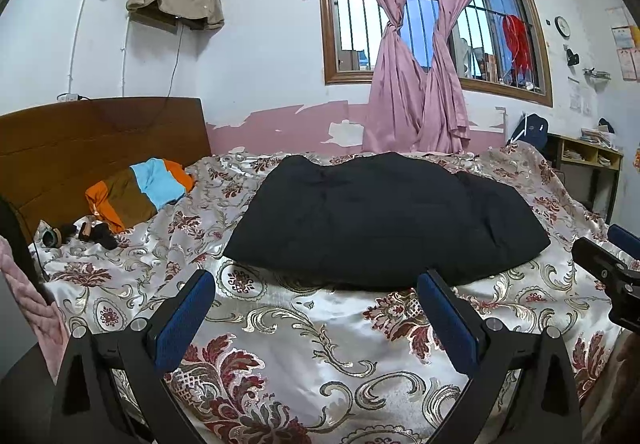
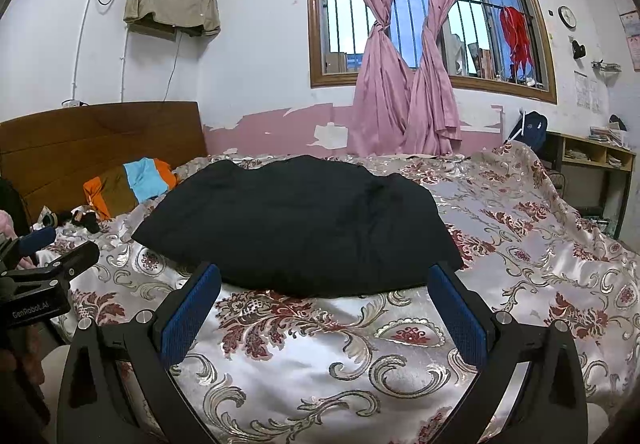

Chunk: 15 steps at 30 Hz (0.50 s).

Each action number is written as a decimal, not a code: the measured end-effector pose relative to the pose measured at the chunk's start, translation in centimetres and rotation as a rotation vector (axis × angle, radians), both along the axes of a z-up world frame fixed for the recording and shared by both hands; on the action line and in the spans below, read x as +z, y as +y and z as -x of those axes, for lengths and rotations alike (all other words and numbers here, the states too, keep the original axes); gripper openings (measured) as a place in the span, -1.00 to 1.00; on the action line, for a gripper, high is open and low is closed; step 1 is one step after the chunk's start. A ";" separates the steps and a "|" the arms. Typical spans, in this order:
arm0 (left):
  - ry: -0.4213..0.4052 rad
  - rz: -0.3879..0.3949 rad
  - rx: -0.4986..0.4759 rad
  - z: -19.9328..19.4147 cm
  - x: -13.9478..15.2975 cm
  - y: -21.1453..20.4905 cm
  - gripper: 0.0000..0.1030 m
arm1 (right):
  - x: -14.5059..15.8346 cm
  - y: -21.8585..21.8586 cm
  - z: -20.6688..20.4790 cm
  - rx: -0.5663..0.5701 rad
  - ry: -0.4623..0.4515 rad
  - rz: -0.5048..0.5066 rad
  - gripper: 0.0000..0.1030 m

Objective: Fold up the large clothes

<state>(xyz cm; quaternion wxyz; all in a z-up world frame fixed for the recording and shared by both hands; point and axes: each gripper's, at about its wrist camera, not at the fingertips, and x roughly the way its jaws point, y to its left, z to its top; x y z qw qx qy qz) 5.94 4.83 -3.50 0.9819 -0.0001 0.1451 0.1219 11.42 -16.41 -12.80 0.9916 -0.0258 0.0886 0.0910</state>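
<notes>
The black garment [image 1: 384,215] lay on the bed [image 1: 320,324], long axis crosswise, just ahead of the spread, empty left tool [image 1: 316,298] and right tool [image 2: 324,292], neither clearly nearer.

Pink curtains [image 1: 404,43], barred window [image 1: 352,15]

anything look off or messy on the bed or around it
The black garment lies in a neat folded bundle on the bedspread. Odd bits: a crumpled orange, brown and blue cloth by the headboard, and paint peeling off the pink wall band under the window. Both grippers are open and empty.
</notes>
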 end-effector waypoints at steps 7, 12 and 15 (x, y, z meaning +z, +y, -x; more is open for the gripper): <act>0.002 0.003 -0.001 0.0 0.0 0.1 0.98 | 0.0 -0.1 0.0 -0.001 0.000 -0.001 0.97; 0.002 0.002 -0.001 0.0 0.0 0.1 0.98 | 0.0 -0.2 0.0 -0.001 0.001 -0.001 0.97; 0.001 0.002 0.000 0.0 0.0 0.0 0.98 | 0.0 -0.2 0.0 0.000 0.001 0.000 0.97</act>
